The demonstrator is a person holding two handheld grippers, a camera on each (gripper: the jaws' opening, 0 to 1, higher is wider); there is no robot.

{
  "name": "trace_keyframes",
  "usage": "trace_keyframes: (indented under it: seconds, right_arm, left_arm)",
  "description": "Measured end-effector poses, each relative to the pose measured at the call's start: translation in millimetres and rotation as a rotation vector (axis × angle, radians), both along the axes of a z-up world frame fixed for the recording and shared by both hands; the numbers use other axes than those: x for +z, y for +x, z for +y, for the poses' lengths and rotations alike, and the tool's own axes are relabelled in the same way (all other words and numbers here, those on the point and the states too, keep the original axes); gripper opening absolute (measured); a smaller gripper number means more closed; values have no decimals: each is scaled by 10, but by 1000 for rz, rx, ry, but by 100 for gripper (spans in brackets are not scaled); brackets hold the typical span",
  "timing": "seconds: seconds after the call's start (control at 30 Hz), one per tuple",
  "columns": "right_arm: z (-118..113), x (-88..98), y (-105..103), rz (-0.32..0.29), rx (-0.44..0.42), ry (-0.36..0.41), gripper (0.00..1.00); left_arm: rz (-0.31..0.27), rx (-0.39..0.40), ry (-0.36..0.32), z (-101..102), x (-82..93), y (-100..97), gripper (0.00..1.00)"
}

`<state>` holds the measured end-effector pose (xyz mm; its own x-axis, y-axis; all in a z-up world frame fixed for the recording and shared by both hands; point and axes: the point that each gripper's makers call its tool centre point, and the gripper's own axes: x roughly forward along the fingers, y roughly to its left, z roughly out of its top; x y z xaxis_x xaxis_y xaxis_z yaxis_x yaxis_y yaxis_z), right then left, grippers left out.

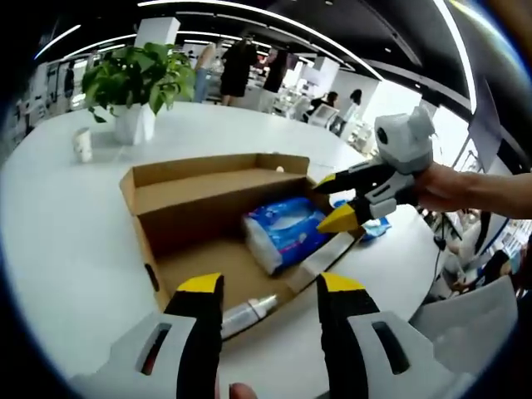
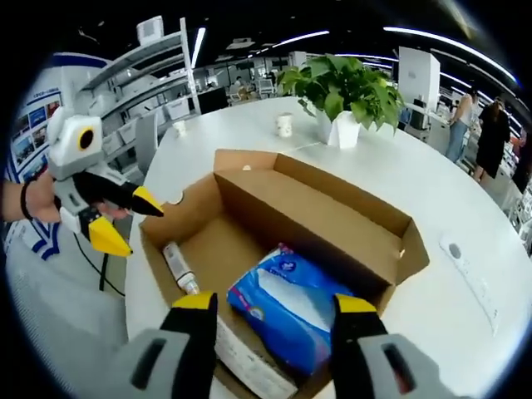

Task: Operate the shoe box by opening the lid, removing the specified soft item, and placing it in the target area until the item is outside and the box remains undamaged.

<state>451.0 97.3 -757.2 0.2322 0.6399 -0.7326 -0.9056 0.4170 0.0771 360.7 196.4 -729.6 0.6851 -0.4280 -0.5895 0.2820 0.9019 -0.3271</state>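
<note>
An open brown cardboard shoe box (image 1: 179, 187) lies on a white table. Inside it rests a soft blue plastic pack (image 1: 283, 233) next to a small white tube (image 1: 245, 314). My left gripper (image 1: 270, 287) is open at the box's near edge, nothing between its jaws. My right gripper (image 1: 330, 201), held by a hand, hovers open just beside the pack's far end. In the right gripper view the blue pack (image 2: 287, 303) lies directly under my open right gripper (image 2: 274, 303), the tube (image 2: 179, 268) to its left. The left gripper (image 2: 133, 220) stands open outside the box (image 2: 316, 212).
A potted green plant (image 1: 137, 83) (image 2: 345, 91) and a small white cup (image 1: 81, 144) (image 2: 284, 125) stand on the table (image 1: 66, 241) beyond the box. A blue-white item (image 1: 378, 226) lies by the box. People stand in the background, with shelving (image 2: 141, 91) nearby.
</note>
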Motion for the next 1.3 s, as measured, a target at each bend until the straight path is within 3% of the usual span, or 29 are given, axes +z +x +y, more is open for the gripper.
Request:
trace_keyframes:
  seconds: [0.17, 0.53, 1.0, 1.3]
  right_arm:
    - [22, -57, 137, -11, 18, -16, 53]
    - [9, -260, 217, -42, 112, -120, 55]
    - [83, -535, 238, -75, 236, -221, 65]
    - [128, -592, 236, -86, 286, -255, 68]
  left_arm:
    - [5, -5, 1, 21, -49, 2, 46]
    - [9, 9, -9, 69, -90, -10, 46]
    - [13, 27, -18, 151, -143, -47, 45]
    - [17, 26, -12, 190, -172, -35, 46]
